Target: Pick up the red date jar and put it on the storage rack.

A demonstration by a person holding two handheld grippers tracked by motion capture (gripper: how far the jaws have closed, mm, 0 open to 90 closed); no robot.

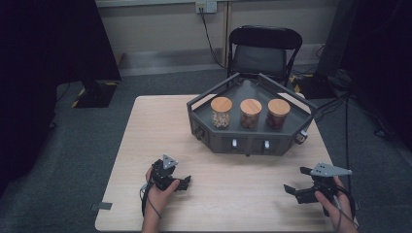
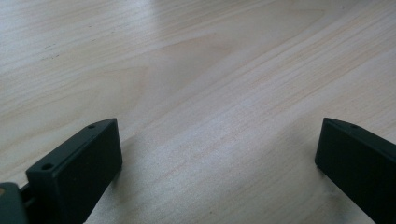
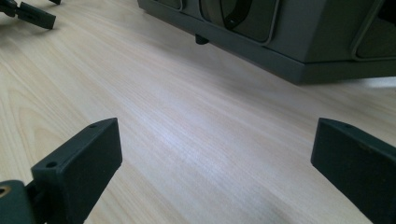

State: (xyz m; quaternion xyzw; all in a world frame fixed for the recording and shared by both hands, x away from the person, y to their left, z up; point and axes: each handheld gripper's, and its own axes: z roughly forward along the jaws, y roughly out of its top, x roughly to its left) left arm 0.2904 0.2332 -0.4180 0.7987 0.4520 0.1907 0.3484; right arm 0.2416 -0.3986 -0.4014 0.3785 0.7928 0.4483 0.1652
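A dark grey tray [image 1: 252,141] stands at the back right of the pale wooden table [image 1: 160,126]. It holds three glass jars with wooden lids: one with pale contents [image 1: 221,112], one with brown contents [image 1: 250,114], one with dark reddish contents [image 1: 278,114]. My left gripper [image 1: 186,182] rests near the table's front left, jaws pointing right. Its own view has that gripper [image 2: 217,154] open over bare wood. My right gripper [image 1: 294,179] is at the front right, open, jaws pointing left. In its view the right gripper [image 3: 215,154] holds nothing, with the tray's front wall [image 3: 289,42] beyond.
A black chair [image 1: 265,48] stands behind the table. Cables [image 1: 359,111] run across the floor at the right, and a dark stand base [image 1: 94,92] sits at the left. The left gripper's jaw [image 3: 32,16] appears far off in the right gripper view.
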